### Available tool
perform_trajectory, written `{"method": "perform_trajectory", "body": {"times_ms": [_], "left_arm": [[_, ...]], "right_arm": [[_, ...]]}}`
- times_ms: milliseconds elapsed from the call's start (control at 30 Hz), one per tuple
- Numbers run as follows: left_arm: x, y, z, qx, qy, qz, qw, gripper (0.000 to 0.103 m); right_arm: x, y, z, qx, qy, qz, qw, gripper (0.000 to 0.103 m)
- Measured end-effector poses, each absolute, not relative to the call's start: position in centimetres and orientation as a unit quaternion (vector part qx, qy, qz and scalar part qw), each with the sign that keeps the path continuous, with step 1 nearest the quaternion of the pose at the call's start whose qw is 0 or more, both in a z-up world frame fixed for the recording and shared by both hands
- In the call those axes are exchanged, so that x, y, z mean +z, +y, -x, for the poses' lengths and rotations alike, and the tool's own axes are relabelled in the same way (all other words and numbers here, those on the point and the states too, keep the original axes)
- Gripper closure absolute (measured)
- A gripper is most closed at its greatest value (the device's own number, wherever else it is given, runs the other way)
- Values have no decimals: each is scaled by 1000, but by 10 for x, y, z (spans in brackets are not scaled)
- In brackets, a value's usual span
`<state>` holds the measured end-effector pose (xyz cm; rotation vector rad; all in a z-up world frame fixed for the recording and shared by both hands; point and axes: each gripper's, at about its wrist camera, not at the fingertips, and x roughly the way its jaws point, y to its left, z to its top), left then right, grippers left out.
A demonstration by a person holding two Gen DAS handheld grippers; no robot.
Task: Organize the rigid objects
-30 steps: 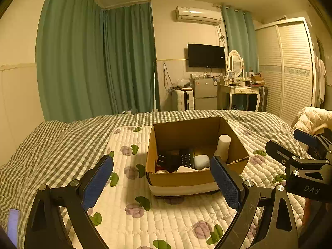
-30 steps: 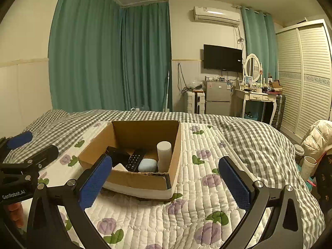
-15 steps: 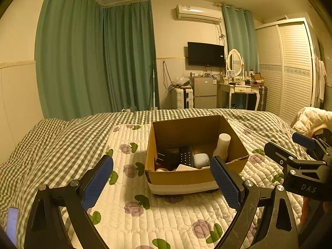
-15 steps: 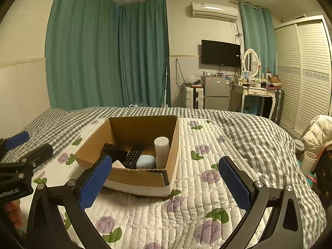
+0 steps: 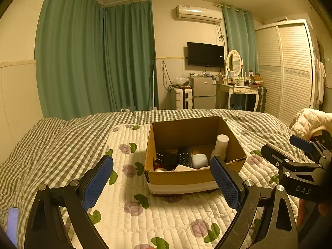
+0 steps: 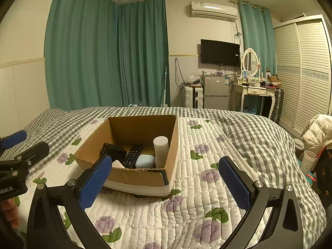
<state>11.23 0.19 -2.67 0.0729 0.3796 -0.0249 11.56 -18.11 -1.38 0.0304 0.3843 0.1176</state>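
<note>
An open cardboard box (image 5: 182,179) (image 6: 141,177) sits on the quilted floral bedspread. Inside it stand a white cylinder (image 5: 221,146) (image 6: 160,151), a pale earbud case (image 5: 199,160) (image 6: 144,161), a black remote (image 5: 185,156) (image 6: 132,155) and a black block (image 5: 166,158) (image 6: 114,150). My left gripper (image 5: 164,183) is open and empty, held above the bed just before the box. My right gripper (image 6: 166,183) is open and empty, to the right of the left one. Each gripper shows at the edge of the other's view.
The checked bedcover (image 5: 62,137) spreads around the quilt. A white puffy jacket (image 6: 317,130) lies at the bed's right edge, with a paper cup (image 6: 308,159) below it. A phone (image 5: 12,224) lies at the near left. Curtains, fridge, dressing table and wardrobe stand beyond the bed.
Both grippers have drawn back and risen slightly from the box; the box sits a little lower and farther in both views. Both stay open and empty.
</note>
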Motion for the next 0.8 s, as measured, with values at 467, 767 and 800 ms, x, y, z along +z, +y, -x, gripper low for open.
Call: {"method": "perform_trajectory", "body": {"times_ms": [467,767,800], "left_arm": [[-31,2,-114,-5,195,-38,980,7],[-33,6,-117,-2,200,-34,979,7],[-33,6,-117,-2,201,-35,979,7]], "right_arm": [[-15,-182,-117,60,197,-13,979,0],[-17,-180,-120,58,201,-12,978,0],[-17,-180,-121,58,202,-12,978,0]]}}
